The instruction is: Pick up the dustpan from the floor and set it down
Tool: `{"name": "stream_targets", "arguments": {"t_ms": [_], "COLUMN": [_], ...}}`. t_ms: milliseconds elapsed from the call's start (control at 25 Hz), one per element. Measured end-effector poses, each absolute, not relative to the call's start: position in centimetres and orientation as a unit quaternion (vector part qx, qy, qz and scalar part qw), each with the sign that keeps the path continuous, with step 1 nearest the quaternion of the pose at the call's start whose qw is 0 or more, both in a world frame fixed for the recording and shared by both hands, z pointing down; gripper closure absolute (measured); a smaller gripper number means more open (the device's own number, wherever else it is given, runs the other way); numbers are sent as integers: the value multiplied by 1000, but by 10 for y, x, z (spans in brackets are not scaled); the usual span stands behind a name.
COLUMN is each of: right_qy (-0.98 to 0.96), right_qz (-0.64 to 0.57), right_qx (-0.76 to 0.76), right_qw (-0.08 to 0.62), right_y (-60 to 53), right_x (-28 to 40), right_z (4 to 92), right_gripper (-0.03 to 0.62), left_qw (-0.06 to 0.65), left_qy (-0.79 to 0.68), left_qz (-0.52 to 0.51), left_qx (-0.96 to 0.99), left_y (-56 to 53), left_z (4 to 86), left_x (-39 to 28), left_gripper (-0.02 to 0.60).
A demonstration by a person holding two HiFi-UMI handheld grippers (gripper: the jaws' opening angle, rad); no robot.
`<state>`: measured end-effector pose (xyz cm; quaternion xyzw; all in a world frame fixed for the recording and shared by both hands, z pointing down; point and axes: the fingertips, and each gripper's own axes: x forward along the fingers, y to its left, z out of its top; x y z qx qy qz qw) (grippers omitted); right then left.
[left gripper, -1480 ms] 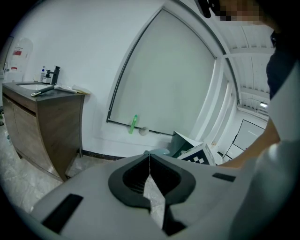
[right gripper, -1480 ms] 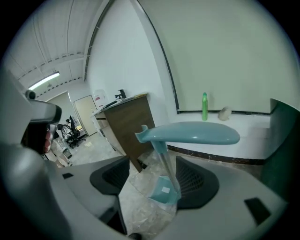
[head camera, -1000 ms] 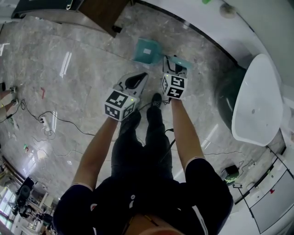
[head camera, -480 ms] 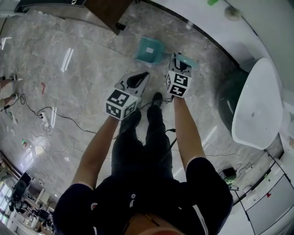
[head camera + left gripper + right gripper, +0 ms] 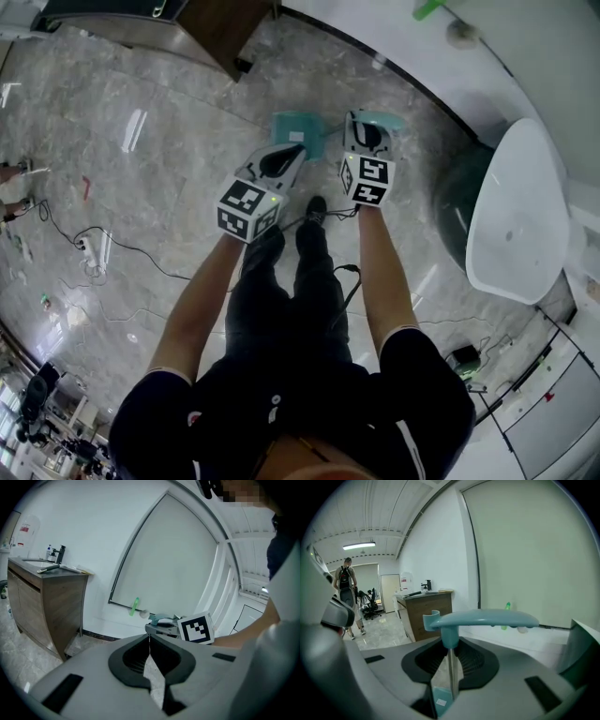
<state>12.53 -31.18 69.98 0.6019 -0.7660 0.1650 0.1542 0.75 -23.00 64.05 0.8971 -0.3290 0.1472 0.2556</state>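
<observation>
The dustpan is teal, with a thin metal pole and a curved handle point(image 5: 487, 619) on top. My right gripper point(image 5: 368, 127) is shut on the pole point(image 5: 451, 672) just under that handle; its jaws closed on it within the last second. The pan point(image 5: 298, 131) hangs below, off the marble floor, and shows through the jaw gap in the right gripper view as the pan point(image 5: 440, 698). My left gripper point(image 5: 292, 150) is beside it on the left, shut with nothing in it, its tips point(image 5: 149, 637) meeting. The right gripper's marker cube point(image 5: 196, 628) shows in the left gripper view.
A wooden cabinet point(image 5: 216, 28) stands at the wall ahead on the left. A white curved tub point(image 5: 520, 206) is to the right. Cables point(image 5: 103, 248) lie on the floor at left. A green bottle point(image 5: 134, 606) sits by the wall. A person point(image 5: 347, 597) stands far off.
The right gripper has risen with the dustpan, and the pan has lifted off the floor and swung in closer under the grippers. The left gripper rose slightly.
</observation>
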Motion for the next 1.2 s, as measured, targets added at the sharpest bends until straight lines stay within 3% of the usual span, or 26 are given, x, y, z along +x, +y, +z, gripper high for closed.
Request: {"name": "stream_targets", "arguments": {"t_ms": [840, 1200], "right_qy": [-811, -829], "right_qz": [67, 27], "right_qx": [575, 556], "right_qw": [86, 55], "right_y": [-244, -227], "right_x": [107, 83], "right_z": [433, 362], "right_gripper": [499, 499], "left_qw": [174, 134], "left_qy": [-322, -323], "left_qz": [48, 35], "left_qx": [929, 936], "left_y": [-203, -191], "left_z": [426, 367], "left_x": [10, -5], "left_gripper": [569, 569]}}
